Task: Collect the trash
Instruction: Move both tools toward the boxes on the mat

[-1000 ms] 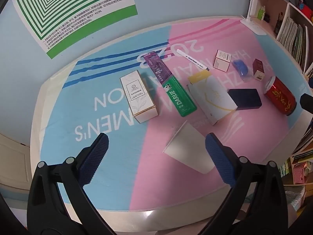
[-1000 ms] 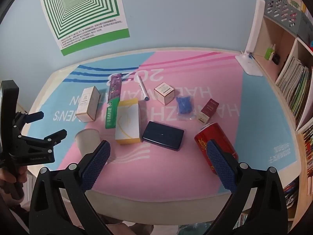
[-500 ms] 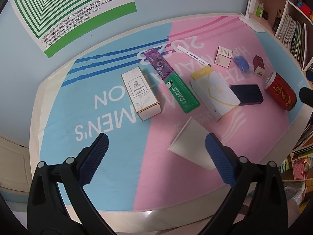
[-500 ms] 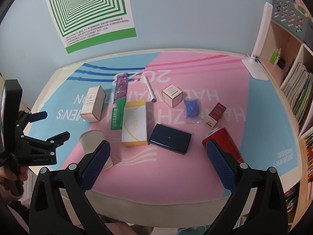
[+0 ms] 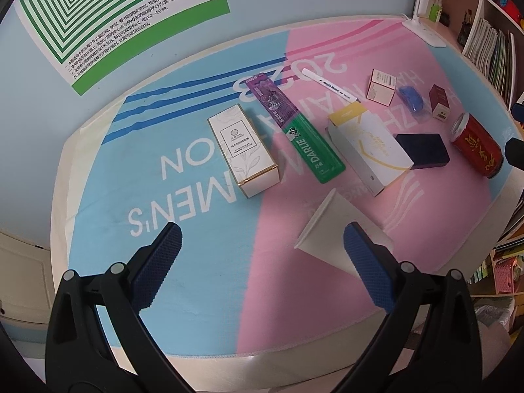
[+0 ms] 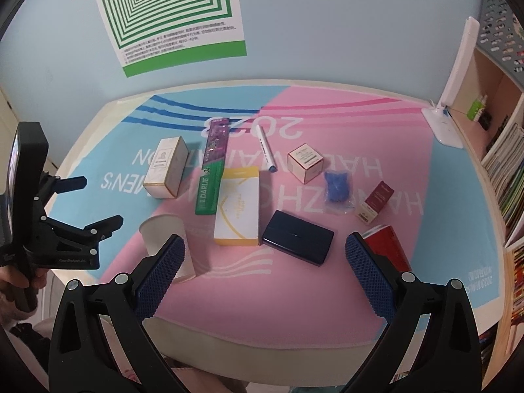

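Observation:
A white paper cup [image 5: 337,229] lies on its side near the table's front edge, just ahead of my open left gripper [image 5: 262,245]; it also shows in the right wrist view [image 6: 167,239]. A red drink can [image 5: 476,149] lies on its side at the right, partly behind a fingertip in the right wrist view [image 6: 389,249]. My right gripper [image 6: 262,262] is open and empty above the front edge. A crumpled blue wrapper [image 6: 337,185], a green Darlie toothpaste box [image 6: 211,180], a white-gold box [image 6: 165,167] and a yellow-white box [image 6: 239,206] lie on the mat.
A dark blue case [image 6: 296,237], a white marker [image 6: 265,152], a small white cube box [image 6: 306,162] and a maroon box [image 6: 375,201] also lie on the pink and blue mat [image 5: 203,262]. A white lamp base [image 6: 442,127] and bookshelves [image 6: 504,163] stand at the right.
Both grippers have drawn back and risen slightly; the objects look a little farther away. Nothing on the table moved and both stay open.

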Tool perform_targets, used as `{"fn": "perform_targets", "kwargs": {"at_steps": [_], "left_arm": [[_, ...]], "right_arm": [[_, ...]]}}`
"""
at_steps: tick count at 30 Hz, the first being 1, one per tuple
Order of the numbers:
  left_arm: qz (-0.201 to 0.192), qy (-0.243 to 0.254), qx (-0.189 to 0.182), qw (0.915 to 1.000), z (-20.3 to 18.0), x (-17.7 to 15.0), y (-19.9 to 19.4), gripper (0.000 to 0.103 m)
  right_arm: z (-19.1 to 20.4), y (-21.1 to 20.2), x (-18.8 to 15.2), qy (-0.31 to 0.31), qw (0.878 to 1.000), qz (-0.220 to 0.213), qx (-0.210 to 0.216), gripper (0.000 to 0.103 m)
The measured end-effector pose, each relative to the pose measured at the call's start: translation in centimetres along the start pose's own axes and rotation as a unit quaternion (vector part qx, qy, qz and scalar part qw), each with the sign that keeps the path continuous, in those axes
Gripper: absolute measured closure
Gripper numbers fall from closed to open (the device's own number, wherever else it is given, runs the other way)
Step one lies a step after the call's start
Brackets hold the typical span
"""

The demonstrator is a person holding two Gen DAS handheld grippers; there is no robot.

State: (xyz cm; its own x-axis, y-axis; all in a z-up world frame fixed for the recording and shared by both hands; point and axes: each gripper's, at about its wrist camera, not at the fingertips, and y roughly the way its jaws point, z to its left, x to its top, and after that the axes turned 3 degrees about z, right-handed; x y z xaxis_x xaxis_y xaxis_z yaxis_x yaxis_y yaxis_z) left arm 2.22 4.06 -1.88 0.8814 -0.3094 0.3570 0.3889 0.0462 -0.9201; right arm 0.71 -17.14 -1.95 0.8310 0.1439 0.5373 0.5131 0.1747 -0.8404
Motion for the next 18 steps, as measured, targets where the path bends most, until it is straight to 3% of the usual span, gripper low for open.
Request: {"fn": "perform_targets", "kwargs": {"at_steps": [18], "left_arm": [[0.007, -0.003, -0.003, 1.0000, 0.3, 0.5, 0.8, 0.006]], "right_arm": [[0.4, 0.7, 1.2, -0.006, 1.000, 0.007, 0.006, 0.006]]}}
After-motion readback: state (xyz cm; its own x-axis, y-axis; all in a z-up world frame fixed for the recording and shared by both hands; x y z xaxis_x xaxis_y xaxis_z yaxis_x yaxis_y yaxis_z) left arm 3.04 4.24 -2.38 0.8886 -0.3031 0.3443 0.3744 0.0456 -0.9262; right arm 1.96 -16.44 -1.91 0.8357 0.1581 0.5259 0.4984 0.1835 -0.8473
